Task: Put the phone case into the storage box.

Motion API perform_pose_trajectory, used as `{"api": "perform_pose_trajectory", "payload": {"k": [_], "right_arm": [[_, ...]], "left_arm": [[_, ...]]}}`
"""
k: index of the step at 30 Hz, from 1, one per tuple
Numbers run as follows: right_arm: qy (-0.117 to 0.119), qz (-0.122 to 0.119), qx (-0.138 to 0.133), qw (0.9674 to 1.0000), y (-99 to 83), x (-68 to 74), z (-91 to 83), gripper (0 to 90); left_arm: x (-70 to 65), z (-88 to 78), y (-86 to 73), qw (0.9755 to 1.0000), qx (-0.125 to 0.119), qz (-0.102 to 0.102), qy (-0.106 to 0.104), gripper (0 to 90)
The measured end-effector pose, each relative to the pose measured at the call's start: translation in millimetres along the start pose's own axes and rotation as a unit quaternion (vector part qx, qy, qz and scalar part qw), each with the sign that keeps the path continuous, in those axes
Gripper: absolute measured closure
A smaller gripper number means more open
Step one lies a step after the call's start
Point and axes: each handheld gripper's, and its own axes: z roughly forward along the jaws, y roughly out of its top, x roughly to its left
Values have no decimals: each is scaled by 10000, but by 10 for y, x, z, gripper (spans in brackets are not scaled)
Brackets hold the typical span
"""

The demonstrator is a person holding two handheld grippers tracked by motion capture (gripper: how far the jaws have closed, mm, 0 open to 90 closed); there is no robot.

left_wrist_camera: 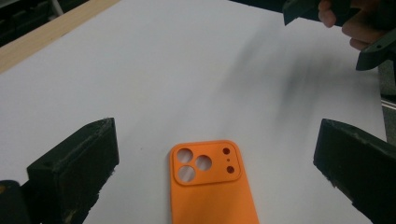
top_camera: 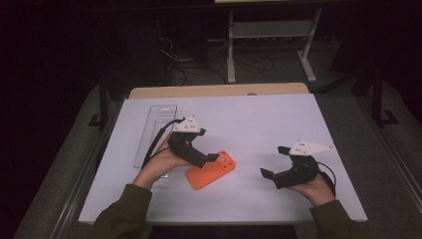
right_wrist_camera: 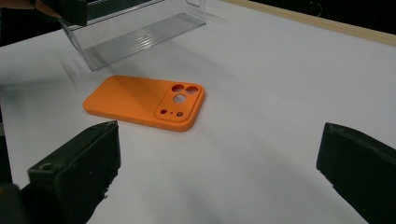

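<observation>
An orange phone case [top_camera: 211, 170] lies back-up on the white board [top_camera: 278, 114], camera cutouts toward the far right. My left gripper [top_camera: 206, 160] hovers open just over the case's left end; in the left gripper view its jaws stand wide apart either side of the case [left_wrist_camera: 212, 186], not touching it. My right gripper [top_camera: 274, 161] stands open to the right of the case with nothing between its jaws. In the right gripper view the case [right_wrist_camera: 140, 102] lies ahead and to the left of the open right gripper [right_wrist_camera: 219, 149].
A clear plastic tray [top_camera: 154, 134] lies lengthwise along the board's left side, behind the case [right_wrist_camera: 135, 32]. A wooden table edge [top_camera: 219, 90] runs behind the board. Beyond it are a dark floor, cables and a white frame [top_camera: 271, 30].
</observation>
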Motion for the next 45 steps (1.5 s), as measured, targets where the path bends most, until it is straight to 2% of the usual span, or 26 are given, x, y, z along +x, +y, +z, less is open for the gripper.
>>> {"api": "perform_pose_trajectory", "payload": {"k": [10, 11, 13, 16, 23, 24, 27, 29, 33, 34, 35, 36, 38, 39, 42, 43, 44, 45], "right_arm": [[-8, -30, 8, 10000, -5, -7, 0, 0], [-5, -25, 12, 10000, -5, -5, -1, 0], [-8, -32, 15, 10000, -5, -5, 0, 0], [-12, -43, 22, 10000, -5, -5, 3, 0], [-11, -42, 27, 10000, -4, -5, 5, 0], [-12, -44, 29, 10000, -5, -7, 5, 0], [-12, -37, 36, 10000, -6, -6, 5, 0], [-9, -43, 37, 10000, -6, -7, 6, 0], [-10, -38, 45, 10000, -6, -7, 5, 0], [-11, -38, 38, 10000, -6, -7, 5, 0], [-10, -45, 39, 10000, -6, -7, 5, 0], [-11, -49, 45, 10000, -5, -6, 5, 0], [-7, -55, 47, 10000, -5, -6, 8, 0], [-5, -44, 56, 10000, -6, -4, 9, 0], [-3, -42, 50, 10000, -5, -3, 14, 0], [-2, -43, 51, 10000, -5, -3, 15, 0], [2, -45, 52, 10000, -5, -2, 15, 0], [1, -44, 54, 10000, -5, -2, 15, 0]], "left_arm": [[-3, 39, -74, 9993, 363, 14, 87, 0], [6, 36, -78, 9990, 427, 70, 92, 0], [-2, 41, -90, 9988, 481, 9, 81, 0], [-1, 43, -103, 9982, 601, 21, 87, 0], [1, 73, -145, 9967, 801, 51, 93, 0], [-16, 91, -153, 9972, 741, -45, 90, 0], [-8, 88, -159, 9959, 901, 21, 95, 0], [-15, 103, -169, 9962, 863, -57, 103, 0], [-4, 108, -186, 9942, 1066, 6, 102, 0], [-5, 114, -192, 9939, 1098, -3, 106, 0], [-19, 129, -202, 9943, 1056, -102, 117, 0], [-9, 125, -203, 9931, 1170, -25, 121, 0], [-5, 138, -212, 9921, 1248, -7, 119, 0], [-18, 150, -219, 9921, 1245, -102, 126, 0], [-4, 160, -229, 9892, 1460, 26, 133, 0], [-23, 178, -237, 9899, 1408, -106, 146, 0], [-13, 175, -237, 9884, 1515, -6, 137, 0], [-14, 182, -241, 9878, 1552, -6, 127, 0]]}}
